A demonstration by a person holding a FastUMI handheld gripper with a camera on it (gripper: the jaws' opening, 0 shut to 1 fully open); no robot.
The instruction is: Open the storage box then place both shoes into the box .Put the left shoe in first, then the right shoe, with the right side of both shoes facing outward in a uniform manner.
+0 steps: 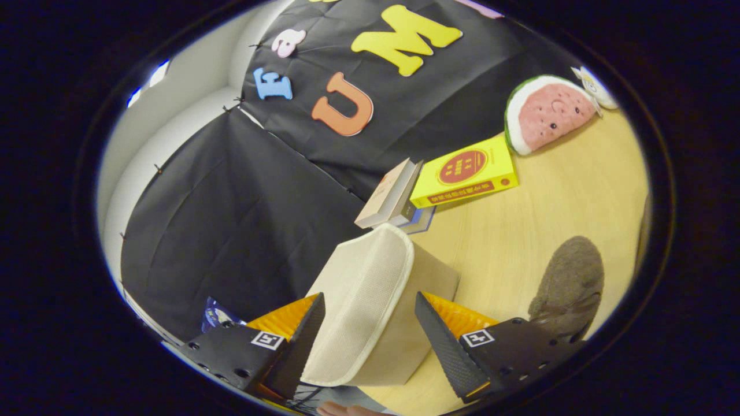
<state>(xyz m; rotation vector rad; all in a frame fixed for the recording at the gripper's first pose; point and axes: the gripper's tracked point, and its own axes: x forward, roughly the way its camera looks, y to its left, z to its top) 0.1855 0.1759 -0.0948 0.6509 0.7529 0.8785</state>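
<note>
The worktop (555,214) is a pale wood surface that runs ahead and to the right of the hand-held gripper, tilted in this view. Behind it hangs the black cloth wall (231,231) of the booth, filling the space ahead and to the left of the fingers.

The storage box (376,294), a cream fabric cube with a mesh-textured lid edged in lighter trim, stands on the worktop directly between the two fingers and just beyond them. Its lid lies closed over the top, the lid's face turned toward the left finger. The hand-held gripper (370,338) is spread wide, one finger on each side of the box; the left finger sits right at the lid's edge, and the right finger stands a little apart from the box's side, so it has hold of nothing.

A grey-brown fuzzy shoe (569,286) lies on the worktop just beyond the right finger, well to the right of the box.

Farther ahead, beyond the box, a yellow book (465,171) leans against a small stack of books (390,196). Beyond that, to the right, a watermelon-slice plush (549,112) rests on the worktop near the cloth wall.

A small blue packet (217,315) peeks out just beyond the left finger.
</note>
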